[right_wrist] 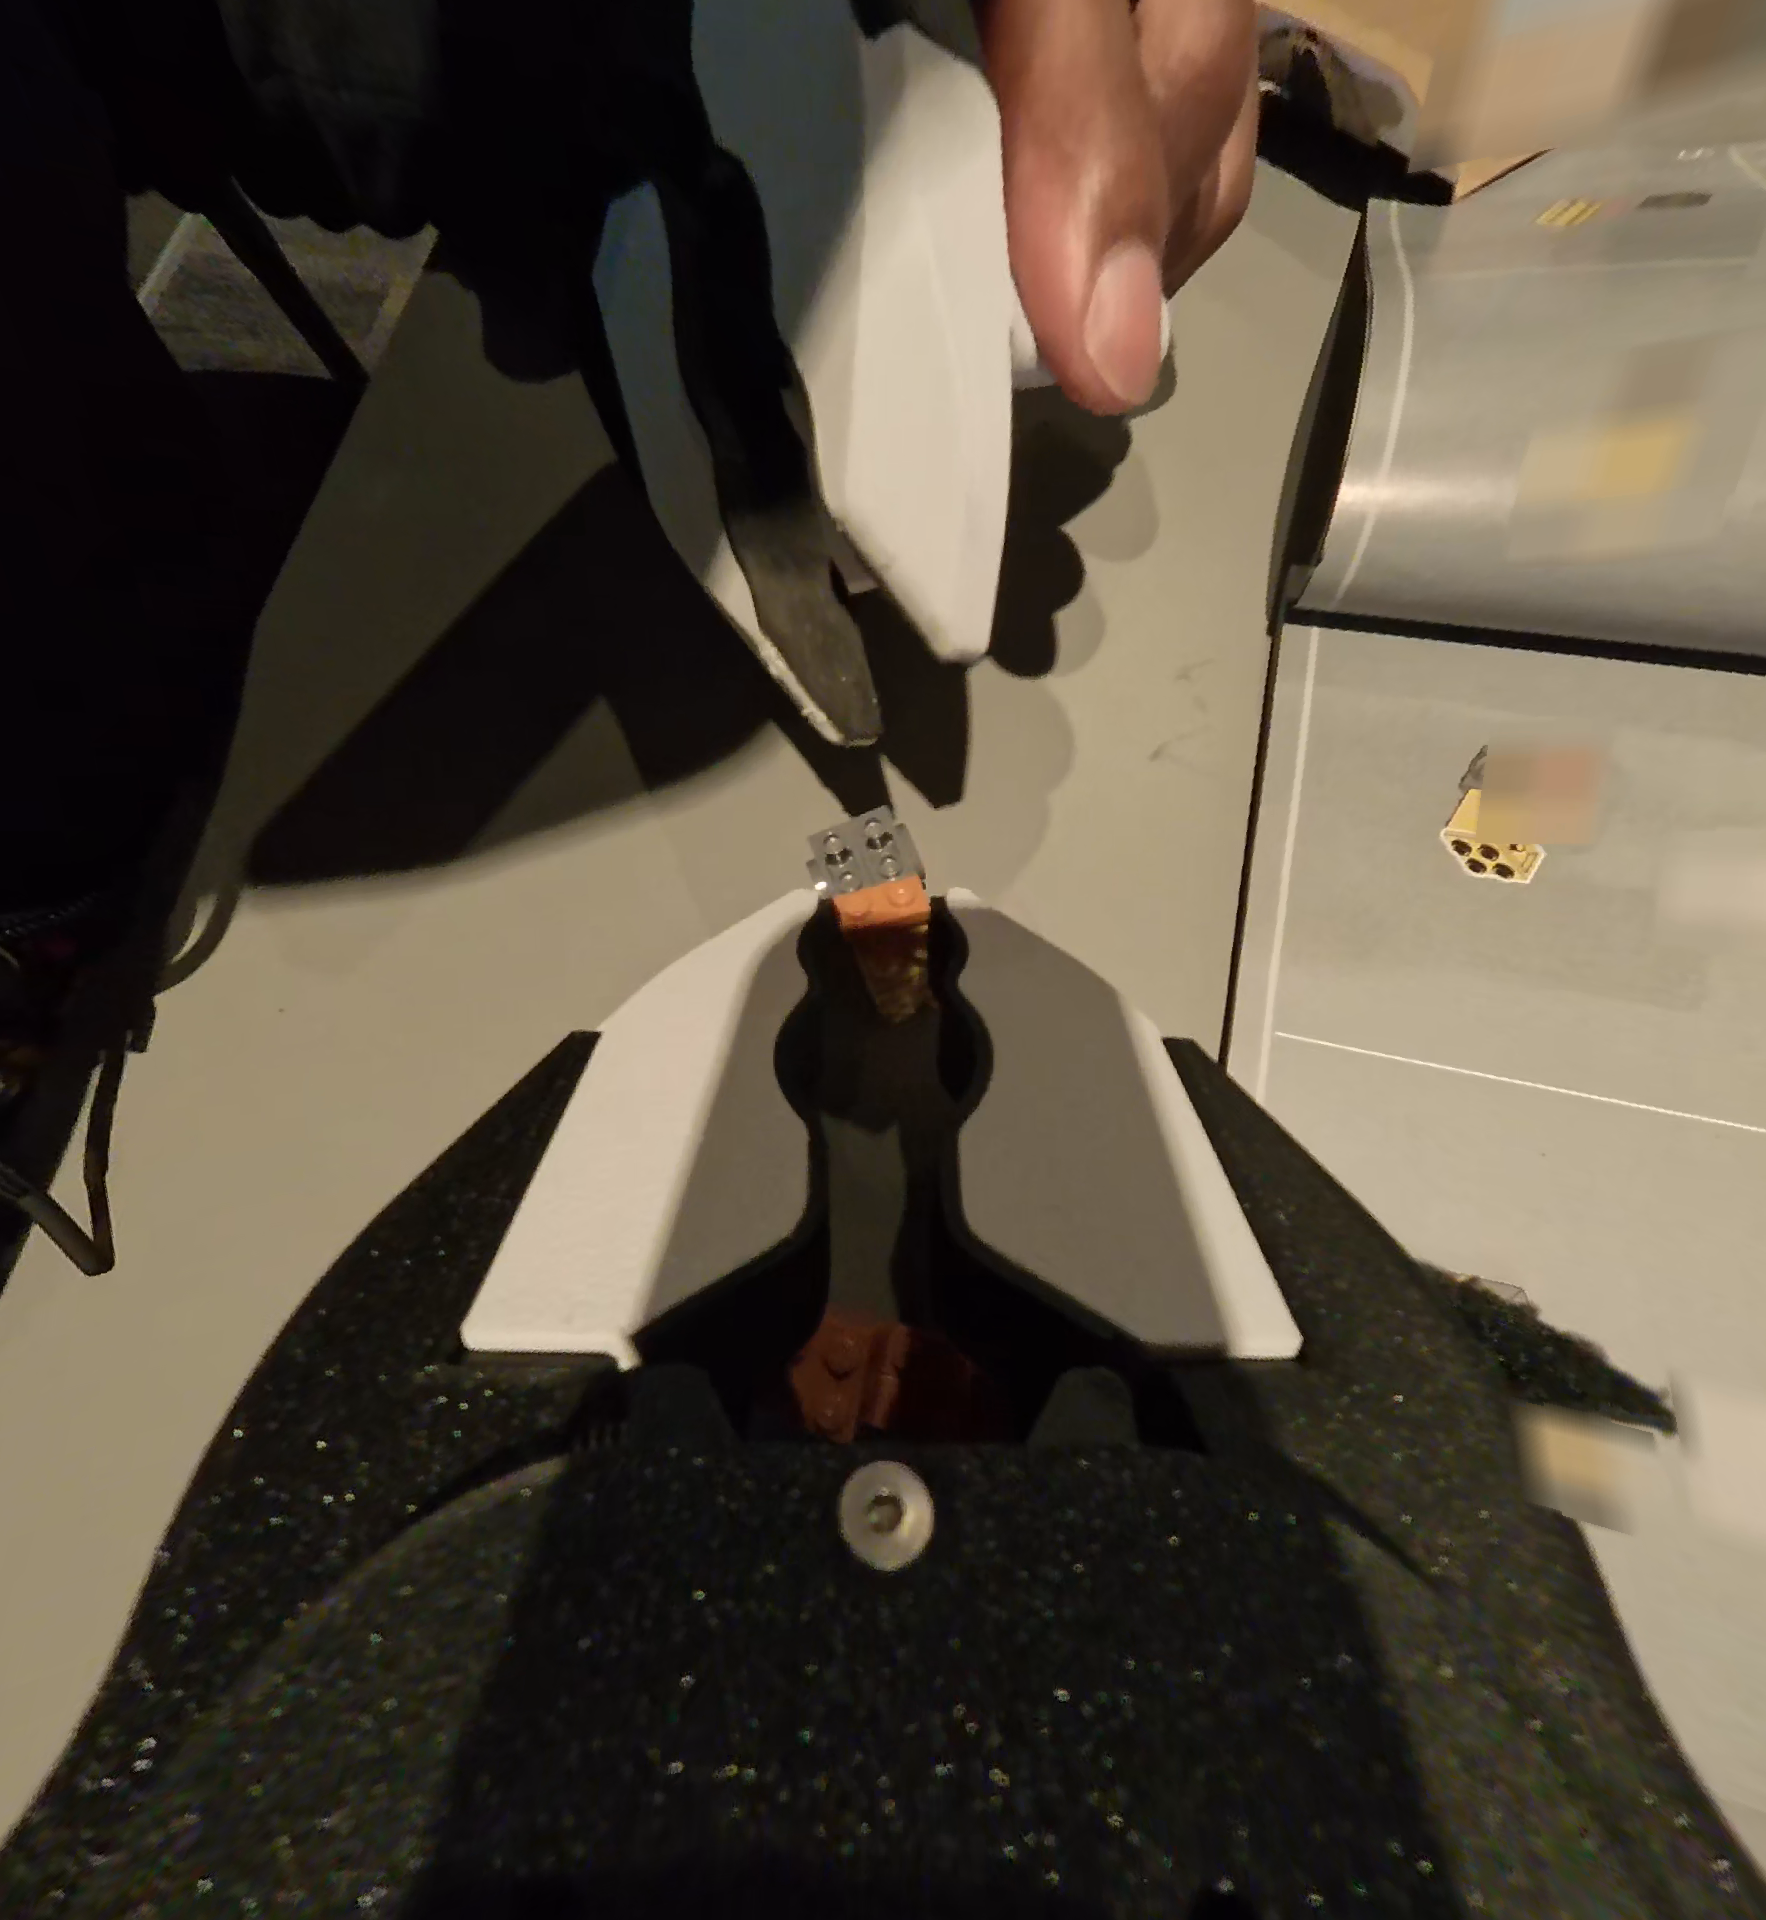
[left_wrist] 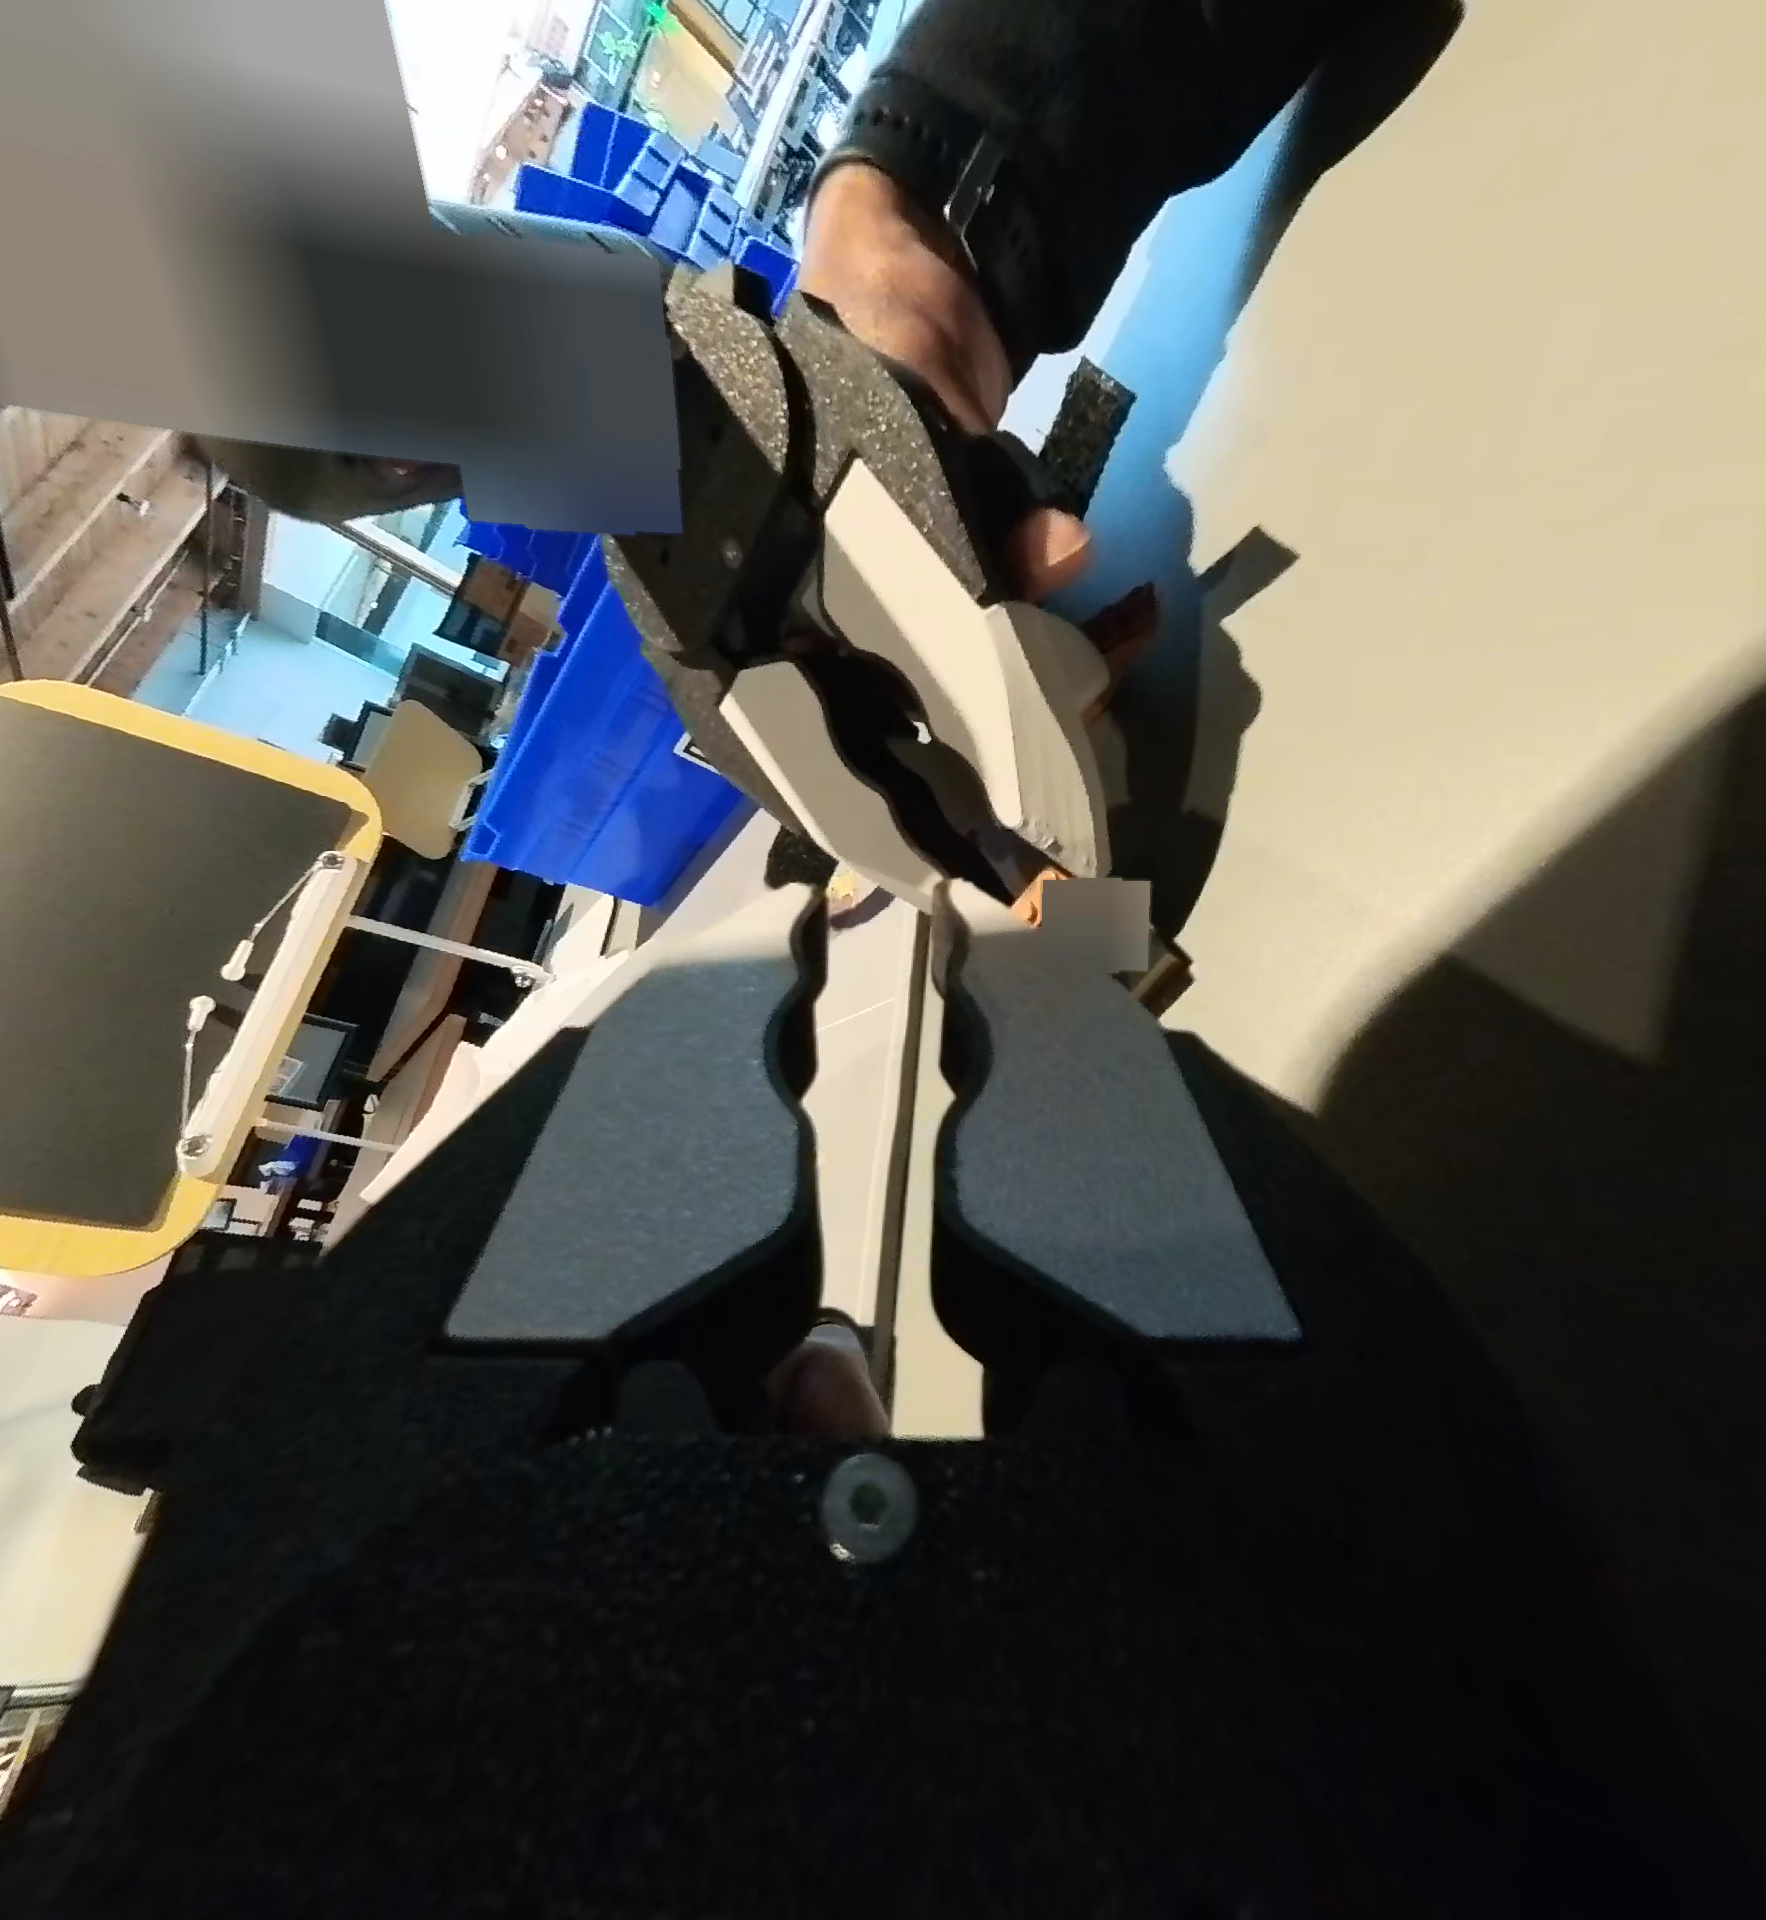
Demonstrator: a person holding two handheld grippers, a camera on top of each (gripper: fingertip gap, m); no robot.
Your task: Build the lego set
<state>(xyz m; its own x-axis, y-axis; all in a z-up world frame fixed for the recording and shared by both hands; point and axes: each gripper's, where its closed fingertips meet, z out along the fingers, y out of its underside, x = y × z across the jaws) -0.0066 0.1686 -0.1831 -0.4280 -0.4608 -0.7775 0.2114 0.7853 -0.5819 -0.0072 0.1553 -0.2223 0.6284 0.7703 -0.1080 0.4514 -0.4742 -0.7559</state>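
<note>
My right gripper (right_wrist: 884,914) is shut on an orange-brown lego piece (right_wrist: 884,902). A small grey studded plate (right_wrist: 866,850) sits on its far end, above the grey table (right_wrist: 391,1018). More brown lego (right_wrist: 843,1382) shows deep between the fingers. My left gripper (left_wrist: 877,914) has a narrow gap between its grey pads, with nothing in it. It points at the right gripper (left_wrist: 1004,862) and the orange piece (left_wrist: 1027,906). In the right wrist view the left gripper (right_wrist: 858,727) comes down from above, its tip just short of the grey plate. A hand (right_wrist: 1118,208) grips it.
A grey printed sheet (right_wrist: 1585,987) and a box (right_wrist: 1585,416) lie on the table to the right, with a small tan piece (right_wrist: 1492,847) on the sheet. A dark cable (right_wrist: 79,1226) hangs at the left. Blue bins (left_wrist: 598,779) and a yellow-edged black board (left_wrist: 79,935) stand beyond the table. The left gripper's tips are roughly 4 centimeters from the right gripper's.
</note>
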